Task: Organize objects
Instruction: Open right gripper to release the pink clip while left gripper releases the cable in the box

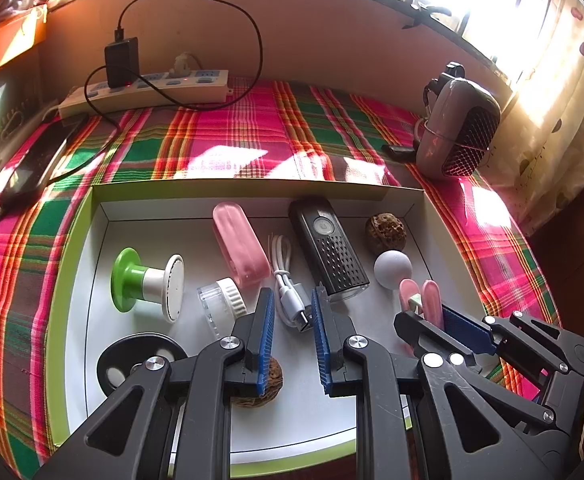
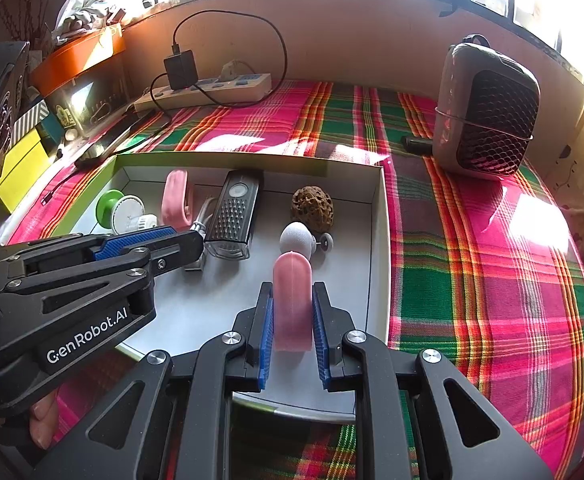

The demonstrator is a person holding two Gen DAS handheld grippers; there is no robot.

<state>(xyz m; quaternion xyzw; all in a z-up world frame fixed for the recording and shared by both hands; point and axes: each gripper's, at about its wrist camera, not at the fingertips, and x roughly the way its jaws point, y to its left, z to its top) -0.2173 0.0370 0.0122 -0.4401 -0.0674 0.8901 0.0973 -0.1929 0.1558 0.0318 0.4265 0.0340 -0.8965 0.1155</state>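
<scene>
Tray wall stands just beside pink case in right hand-held gripper.

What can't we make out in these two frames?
- Left wrist: near walnut mostly hidden under the left tongs.
- Left wrist: black disc partly covered by the tongs' arm.
- Both views: cannot tell whether the left tongs pinch the cable plug.
- Left wrist: pink clip lower half hidden behind the right tongs.
</scene>
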